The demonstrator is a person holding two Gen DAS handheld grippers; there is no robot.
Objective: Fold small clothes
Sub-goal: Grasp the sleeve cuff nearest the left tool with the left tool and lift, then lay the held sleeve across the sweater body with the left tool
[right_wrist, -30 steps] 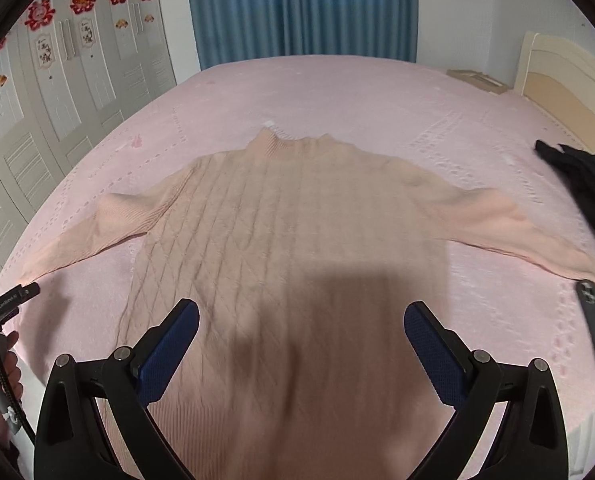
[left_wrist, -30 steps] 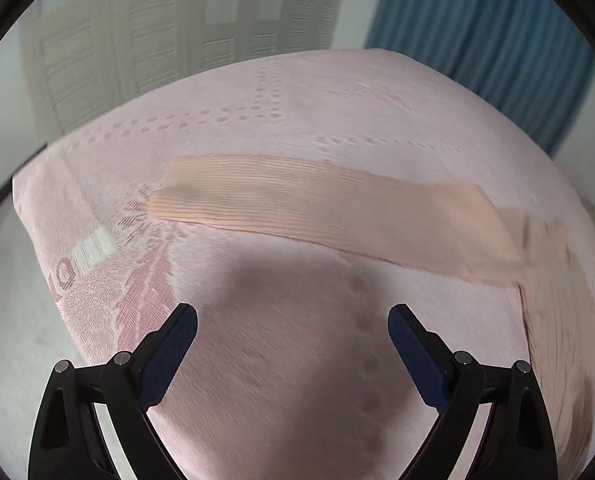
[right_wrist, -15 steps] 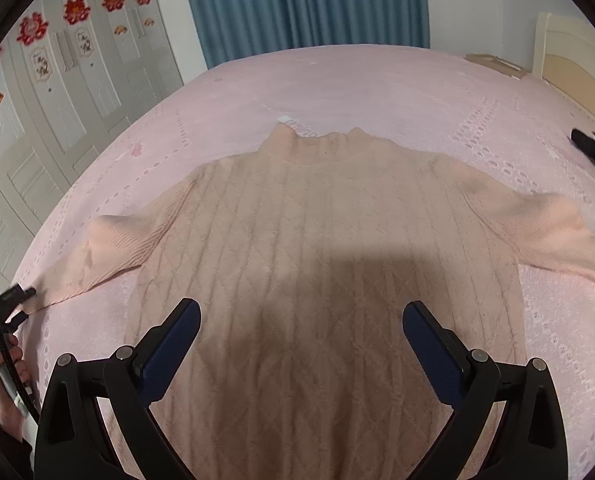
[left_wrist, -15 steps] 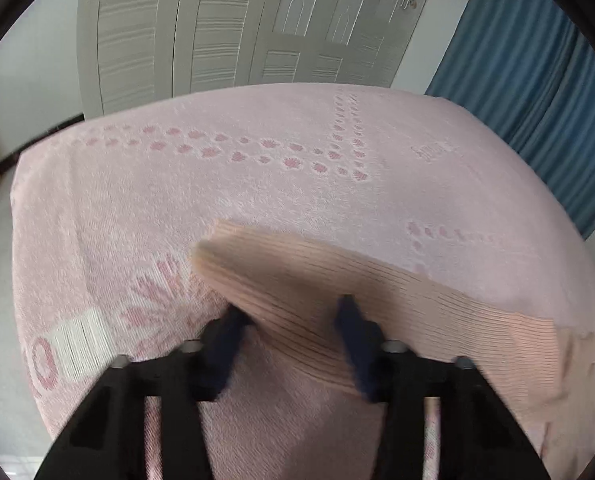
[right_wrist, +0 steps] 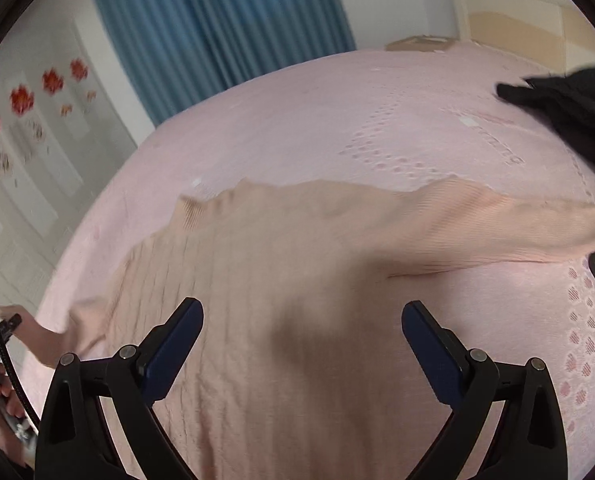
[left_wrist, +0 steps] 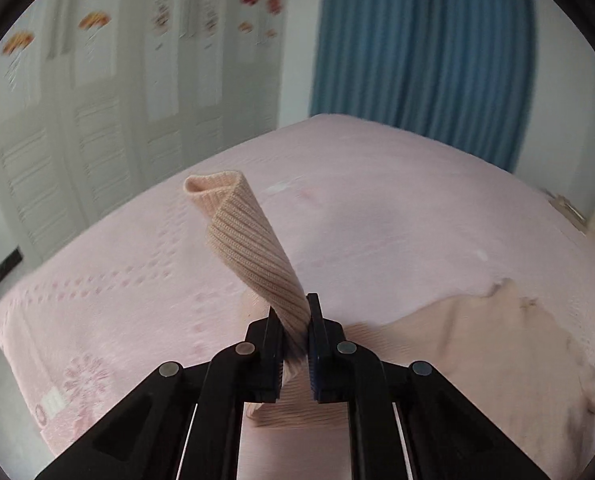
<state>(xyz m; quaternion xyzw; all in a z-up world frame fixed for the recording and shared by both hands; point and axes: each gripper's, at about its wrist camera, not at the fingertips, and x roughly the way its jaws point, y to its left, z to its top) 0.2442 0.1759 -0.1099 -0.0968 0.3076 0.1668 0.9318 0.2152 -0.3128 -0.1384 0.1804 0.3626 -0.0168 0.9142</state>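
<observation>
Left tool (left_wrist: 295, 330) clenched on sweater (right_wrist: 297, 280) sleeve (left_wrist: 253, 248); right tool (right_wrist: 302, 326) released above it. Pink bed (right_wrist: 297, 128), blue curtain (right_wrist: 217, 12).

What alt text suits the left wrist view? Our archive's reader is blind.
The left tongs are shut on a peach ribbed sweater sleeve, whose open cuff sticks up ahead of them. Below lies a pink bedspread, with a blue curtain behind.
</observation>
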